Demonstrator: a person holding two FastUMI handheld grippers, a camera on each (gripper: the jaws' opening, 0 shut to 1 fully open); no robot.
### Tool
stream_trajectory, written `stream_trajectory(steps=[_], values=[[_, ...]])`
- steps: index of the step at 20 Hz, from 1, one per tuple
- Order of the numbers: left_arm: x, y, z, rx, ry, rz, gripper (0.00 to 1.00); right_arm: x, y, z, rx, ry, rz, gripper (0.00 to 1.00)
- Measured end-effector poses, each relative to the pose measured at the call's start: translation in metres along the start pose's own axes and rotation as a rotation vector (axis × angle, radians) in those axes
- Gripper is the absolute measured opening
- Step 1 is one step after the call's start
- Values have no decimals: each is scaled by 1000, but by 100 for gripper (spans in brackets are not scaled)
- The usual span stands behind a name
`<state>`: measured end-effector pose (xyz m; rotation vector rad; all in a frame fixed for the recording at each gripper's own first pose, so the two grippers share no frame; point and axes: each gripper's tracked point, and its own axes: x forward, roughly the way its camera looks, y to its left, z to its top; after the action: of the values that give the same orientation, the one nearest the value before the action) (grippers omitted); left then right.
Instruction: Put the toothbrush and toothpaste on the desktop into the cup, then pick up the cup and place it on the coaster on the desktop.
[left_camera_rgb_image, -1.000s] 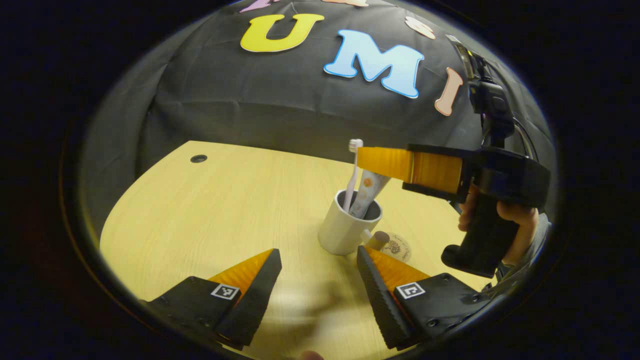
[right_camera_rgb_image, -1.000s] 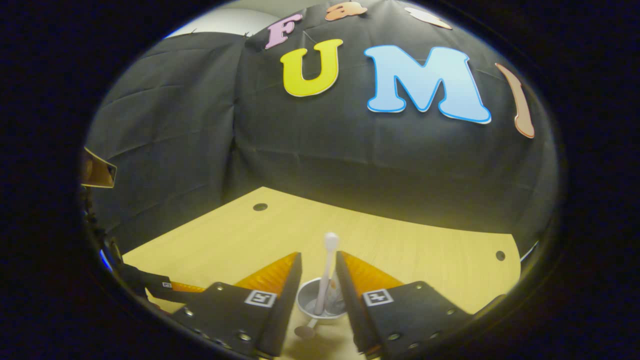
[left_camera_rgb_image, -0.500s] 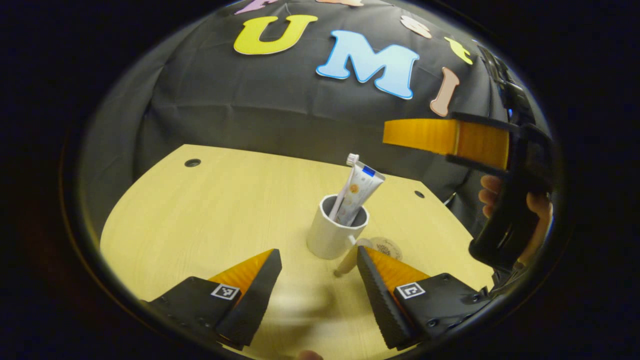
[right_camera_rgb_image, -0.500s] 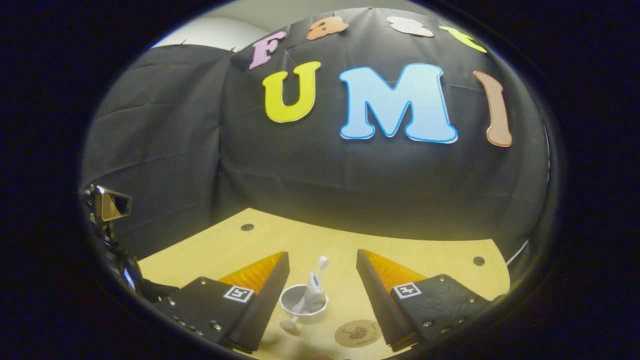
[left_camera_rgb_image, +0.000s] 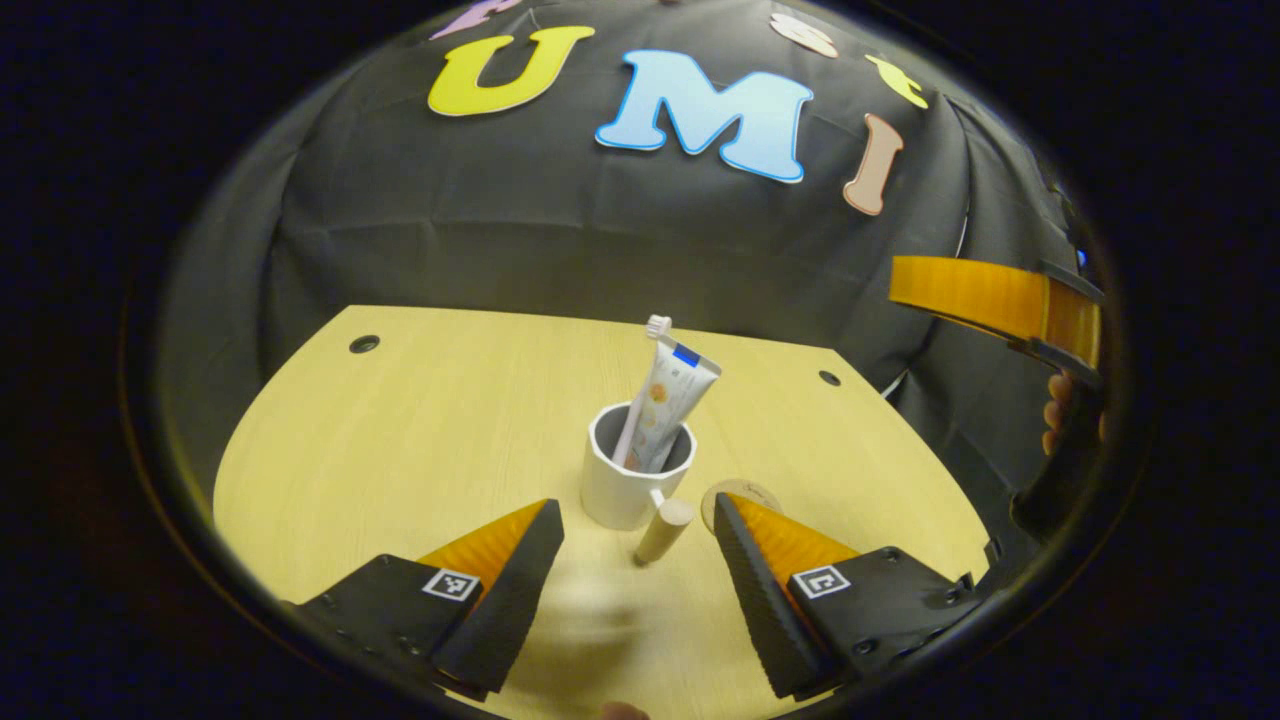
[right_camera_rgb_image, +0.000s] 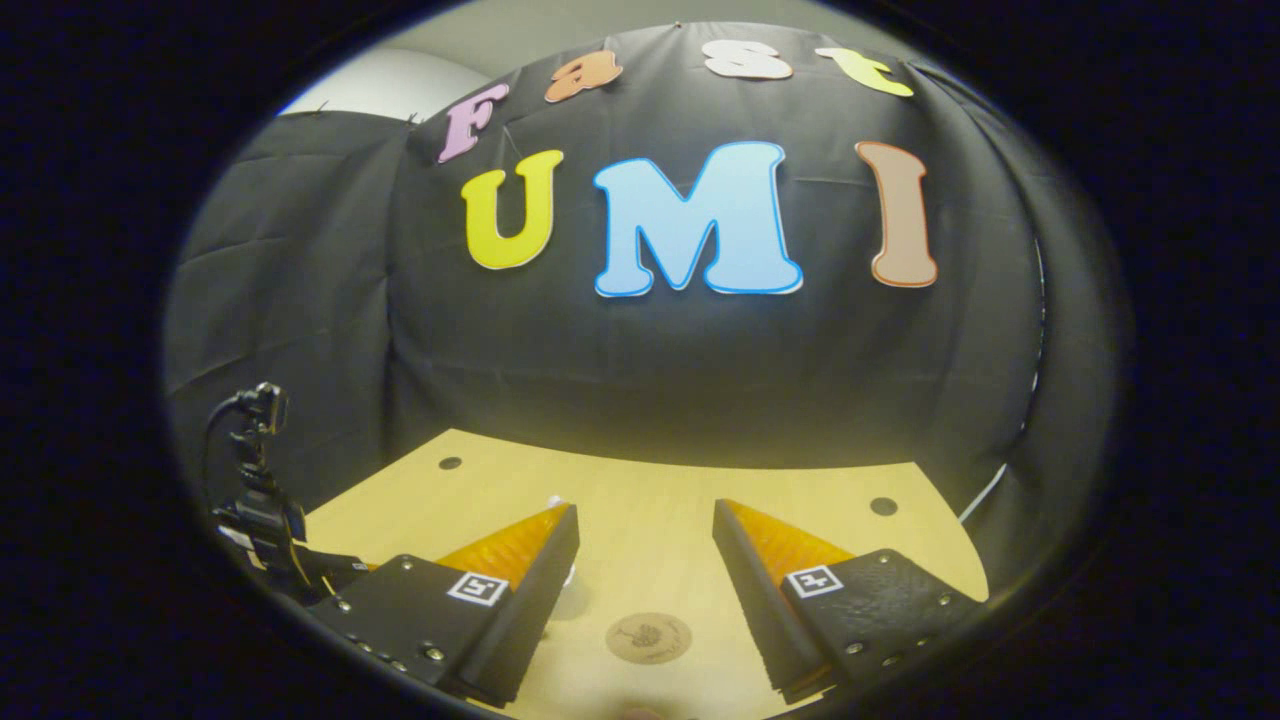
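In the left gripper view the left gripper (left_camera_rgb_image: 638, 560) hangs low over the table (left_camera_rgb_image: 420, 420) with its fingers spread wide and nothing between them; just ahead of the gap stands the white cup (left_camera_rgb_image: 632, 478), its stubby wooden handle (left_camera_rgb_image: 664, 530) pointing back toward the fingers; the toothbrush (left_camera_rgb_image: 640, 385) and the toothpaste (left_camera_rgb_image: 668, 405) both stand in it, leaning to the right, heads above the rim; just right of the cup, partly hidden behind the right-hand finger, lies the round coaster (left_camera_rgb_image: 735, 495), which the cup does not sit on; farther off at the right edge the right gripper (left_camera_rgb_image: 1000, 300) is held high in a hand (left_camera_rgb_image: 1058, 415).

In the right gripper view the right gripper's (right_camera_rgb_image: 640, 555) fingers are likewise wide and empty; the coaster (right_camera_rgb_image: 648, 637) lies between them on the table.

By my reading the loading step is done and the cup move is in hand; the next move calls for one gripper to close on the cup by handle or wall, lift it level so the tall contents do not tip out, and set it down centred on the coaster beside it.
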<state>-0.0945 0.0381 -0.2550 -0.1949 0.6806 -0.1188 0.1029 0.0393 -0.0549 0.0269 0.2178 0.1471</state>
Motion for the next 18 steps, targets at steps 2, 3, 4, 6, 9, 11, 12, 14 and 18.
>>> stream_trajectory(steps=[2, 3, 4, 6, 9, 11, 12, 14, 18], values=[[9, -11, 0, -39, 38, -22, 98, -10, -12, -6, 9, 9, -19, 86], [13, -14, 1, -55, 60, -21, 95, -13, -15, -10, 19, 18, -22, 86], [17, -14, -3, -68, 82, -16, 95, -17, -17, -15, 29, 32, -19, 86], [28, -16, -6, -90, 131, -5, 98, -23, -22, -25, 50, 53, -20, 86], [42, -7, -9, -92, 218, 44, 98, -26, -26, -41, 91, 91, -5, 86], [50, -5, -12, -94, 285, 63, 96, -27, -33, -52, 115, 116, -5, 86], [54, -3, -16, -86, 321, 74, 95, -28, -36, -57, 129, 127, -9, 82], [62, 0, -21, -61, 390, 89, 97, -29, -42, -66, 160, 151, -8, 82], [82, 3, -28, -51, 492, 109, 98, -29, -60, -77, 187, 181, -38, 86]])
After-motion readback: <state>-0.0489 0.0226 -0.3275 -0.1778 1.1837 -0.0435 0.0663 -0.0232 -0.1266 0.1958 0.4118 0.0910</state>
